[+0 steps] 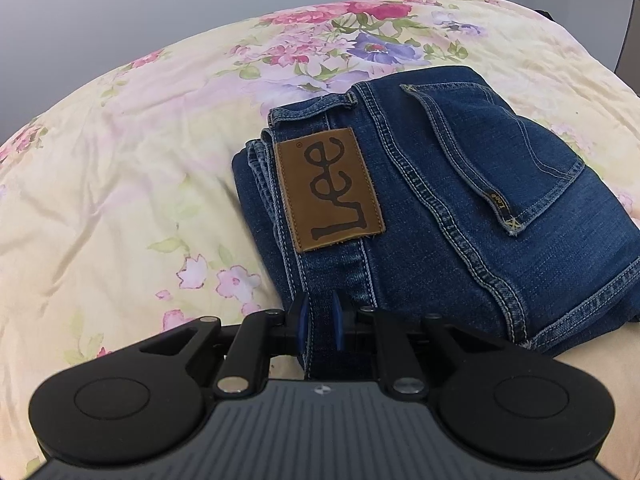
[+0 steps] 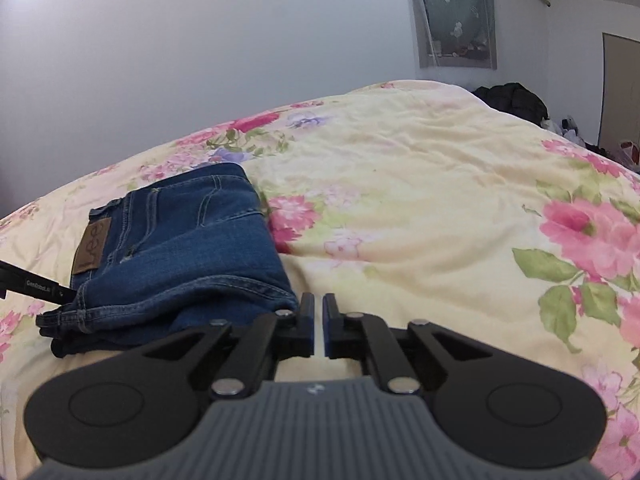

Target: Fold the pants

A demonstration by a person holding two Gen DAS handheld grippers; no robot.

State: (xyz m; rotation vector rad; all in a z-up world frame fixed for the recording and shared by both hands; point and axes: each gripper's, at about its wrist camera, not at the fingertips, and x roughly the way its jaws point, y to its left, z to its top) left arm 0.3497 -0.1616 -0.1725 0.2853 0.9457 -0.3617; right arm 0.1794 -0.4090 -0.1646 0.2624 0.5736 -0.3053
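Jaws pinch jeans point(image 1: 460, 208) — floral bedspread point(image 1: 120, 184), grey wall point(image 2: 200, 60).

Each handheld gripper, left point(image 1: 319, 324) and right point(image 2: 319, 326), was matte black with blue finger pads point(image 2: 329, 322). Silver pivot screws point(image 1: 230, 383) studded linkage arms behind the fingers. A grey ribbed housing point(image 2: 316, 436) sat between two round black discs.

1 folded jeans point(image 1: 460, 208), 1 bedspread point(image 1: 120, 184), 2 grippers, seemingly.
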